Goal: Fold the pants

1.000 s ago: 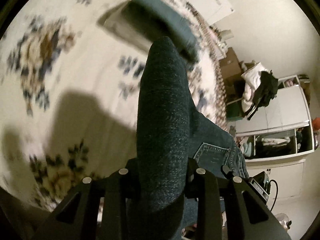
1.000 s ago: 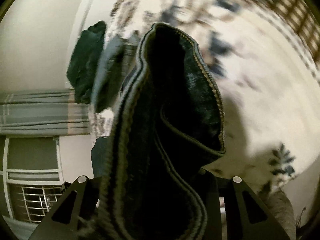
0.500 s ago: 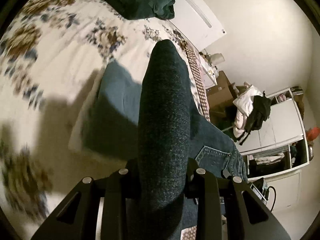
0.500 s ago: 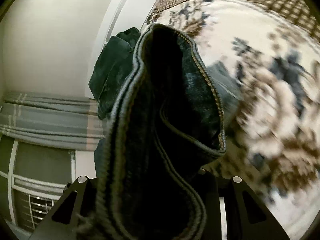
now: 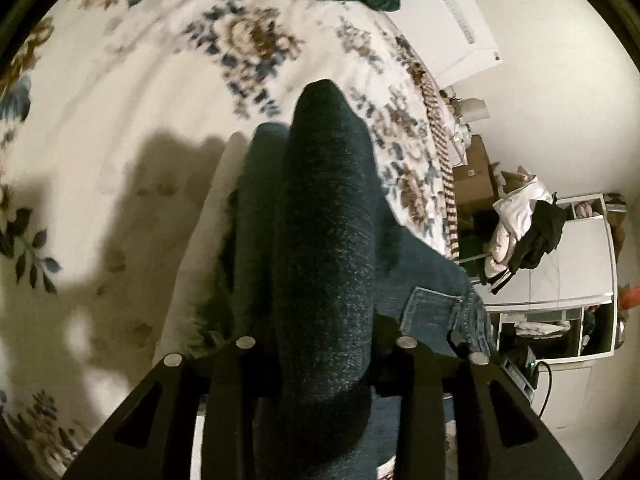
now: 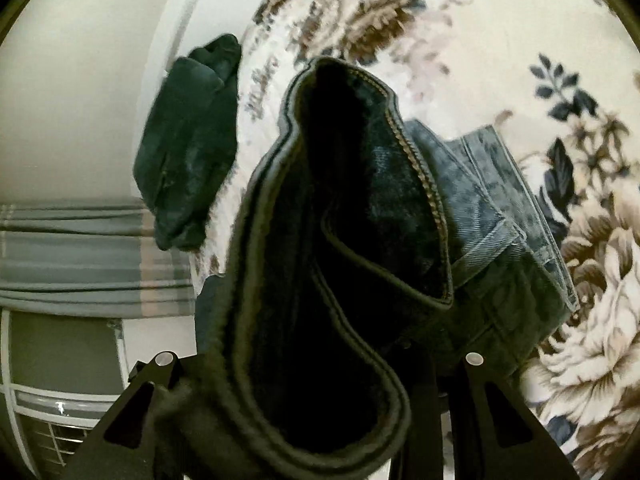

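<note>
While a thick fold of the dark jeans (image 5: pixel 326 240) is bulging up between its jaws, the left gripper (image 5: pixel 324 364) is pinching the denim, with a back pocket and lighter leg trailing to its right over the floral bedspread (image 5: pixel 120 100). In the right wrist view the right gripper (image 6: pixel 316 368) is clamping a seamed, stitched edge of the jeans (image 6: pixel 340 240), whose hemmed layers are lying just right on the bedspread (image 6: pixel 520 40). A dark green garment (image 6: pixel 188 140) is sitting near the bed's far edge.
</note>
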`<move>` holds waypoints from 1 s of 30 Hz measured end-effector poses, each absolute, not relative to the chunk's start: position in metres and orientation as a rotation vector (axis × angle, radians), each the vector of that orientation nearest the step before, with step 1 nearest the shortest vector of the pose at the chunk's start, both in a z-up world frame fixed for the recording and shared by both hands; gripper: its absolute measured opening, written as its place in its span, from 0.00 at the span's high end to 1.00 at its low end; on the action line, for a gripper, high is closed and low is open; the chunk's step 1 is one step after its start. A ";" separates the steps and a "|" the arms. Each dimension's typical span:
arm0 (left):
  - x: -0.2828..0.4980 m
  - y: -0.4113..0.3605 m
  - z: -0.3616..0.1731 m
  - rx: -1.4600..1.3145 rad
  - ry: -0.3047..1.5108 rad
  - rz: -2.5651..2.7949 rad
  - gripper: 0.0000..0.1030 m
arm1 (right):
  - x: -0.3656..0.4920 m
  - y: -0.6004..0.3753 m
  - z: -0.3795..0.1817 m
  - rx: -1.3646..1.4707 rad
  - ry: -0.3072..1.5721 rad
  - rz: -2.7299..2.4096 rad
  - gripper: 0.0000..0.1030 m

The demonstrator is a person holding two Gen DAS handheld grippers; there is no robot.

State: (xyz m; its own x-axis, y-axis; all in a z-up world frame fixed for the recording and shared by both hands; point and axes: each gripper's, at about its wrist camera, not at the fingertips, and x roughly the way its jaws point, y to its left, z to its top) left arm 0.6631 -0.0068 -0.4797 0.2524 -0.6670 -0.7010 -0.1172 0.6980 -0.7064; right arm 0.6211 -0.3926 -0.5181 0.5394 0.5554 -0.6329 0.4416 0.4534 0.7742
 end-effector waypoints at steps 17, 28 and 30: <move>0.611 -0.028 -0.420 -0.247 1.272 -0.209 0.11 | 0.591 -0.391 -0.474 0.526 1.215 -0.157 0.06; 0.533 -0.073 -0.370 -0.039 1.227 -0.158 0.10 | 0.505 -0.322 -0.378 0.121 1.119 -0.228 0.00; 0.516 -0.077 -0.355 -0.024 1.207 -0.146 0.10 | 0.487 -0.317 -0.364 0.118 1.113 -0.229 0.00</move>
State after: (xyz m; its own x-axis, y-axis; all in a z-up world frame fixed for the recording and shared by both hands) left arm 0.5158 -0.0769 -0.3550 0.3478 -0.1257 -0.9291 0.0997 0.9903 -0.0967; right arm 0.4869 -0.3166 -0.3643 0.4215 -0.1234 -0.8984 0.2409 0.9703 -0.0203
